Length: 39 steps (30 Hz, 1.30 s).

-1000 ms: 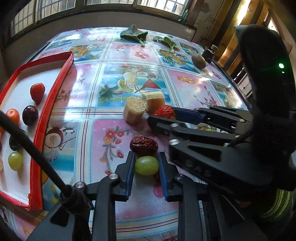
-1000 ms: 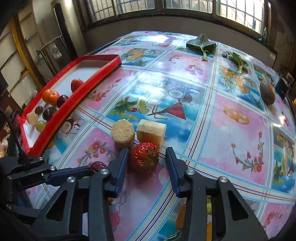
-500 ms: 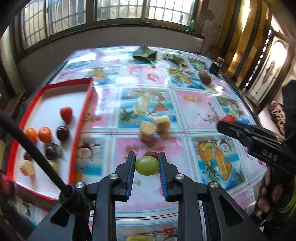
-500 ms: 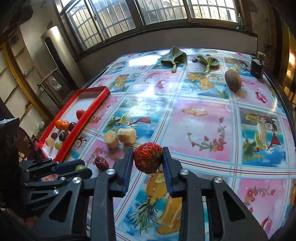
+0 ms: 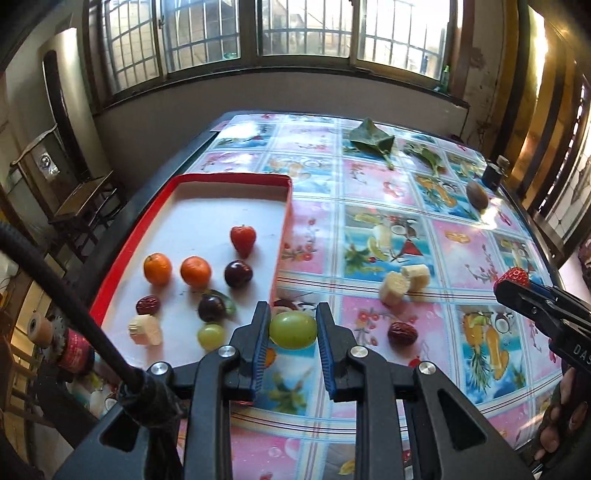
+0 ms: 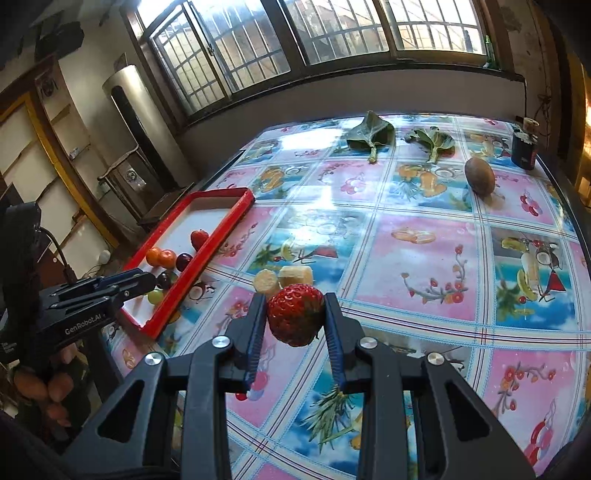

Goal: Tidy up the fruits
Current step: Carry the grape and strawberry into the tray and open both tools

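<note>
Left hand-held gripper (image 5: 292, 329) and right hand-held gripper (image 6: 295, 320) each clamp fruit aloft.

An older home's dining room is basking in sun: barred windows (image 6: 317, 33), a fruit-print tablecloth (image 6: 417, 236), wooden chair (image 5: 79, 206) and a standing water heater (image 6: 136, 122).

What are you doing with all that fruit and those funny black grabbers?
A person is sorting fruit into the red tray. The left gripper is clamped on a green grape, held up near the tray's edge. The right gripper is clamped on a strawberry, held above the table. The tray already holds oranges, plums, a grape and another strawberry. A red date, two banana pieces and a kiwi lie on the table.
</note>
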Each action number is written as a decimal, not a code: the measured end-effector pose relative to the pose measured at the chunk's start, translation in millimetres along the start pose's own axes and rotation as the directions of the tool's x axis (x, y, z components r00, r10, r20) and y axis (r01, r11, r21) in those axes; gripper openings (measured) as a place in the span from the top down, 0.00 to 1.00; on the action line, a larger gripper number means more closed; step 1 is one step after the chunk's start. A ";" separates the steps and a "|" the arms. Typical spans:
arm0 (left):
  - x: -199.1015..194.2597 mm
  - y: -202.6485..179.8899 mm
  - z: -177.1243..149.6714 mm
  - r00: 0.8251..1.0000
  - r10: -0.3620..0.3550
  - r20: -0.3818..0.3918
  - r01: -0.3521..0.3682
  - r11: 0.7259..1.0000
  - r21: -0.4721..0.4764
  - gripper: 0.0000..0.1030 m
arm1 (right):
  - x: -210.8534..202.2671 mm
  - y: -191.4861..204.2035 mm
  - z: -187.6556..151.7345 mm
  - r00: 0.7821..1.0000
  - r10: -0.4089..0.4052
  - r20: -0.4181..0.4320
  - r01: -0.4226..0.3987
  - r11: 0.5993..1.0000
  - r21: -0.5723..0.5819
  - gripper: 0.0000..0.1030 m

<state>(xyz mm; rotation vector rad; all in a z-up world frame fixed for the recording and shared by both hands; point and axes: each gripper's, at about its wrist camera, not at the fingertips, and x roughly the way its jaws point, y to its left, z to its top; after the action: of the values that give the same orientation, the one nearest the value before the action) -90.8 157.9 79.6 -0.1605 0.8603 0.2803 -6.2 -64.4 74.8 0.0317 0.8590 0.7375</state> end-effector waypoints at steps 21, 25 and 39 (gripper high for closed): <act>7.4 38.4 7.0 1.000 0.011 -0.003 -0.011 0.998 -0.062 0.77 | 22.9 45.9 20.2 0.999 0.040 -0.022 -0.042 0.995 -0.087 0.68; 8.9 44.2 7.9 1.000 0.012 -0.005 -0.012 0.997 -0.074 0.77 | 28.3 49.1 20.9 0.999 0.044 -0.033 -0.047 0.995 -0.092 0.68; 4.5 92.3 6.6 0.999 0.047 0.007 -0.045 0.988 -0.146 0.77 | 30.1 34.9 18.2 0.999 0.006 -0.040 -0.009 0.997 -0.076 0.68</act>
<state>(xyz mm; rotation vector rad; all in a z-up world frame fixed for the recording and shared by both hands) -111.5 248.2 78.0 -0.2757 0.8336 0.3877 -0.8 -15.2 77.4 -0.0472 0.8683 0.7795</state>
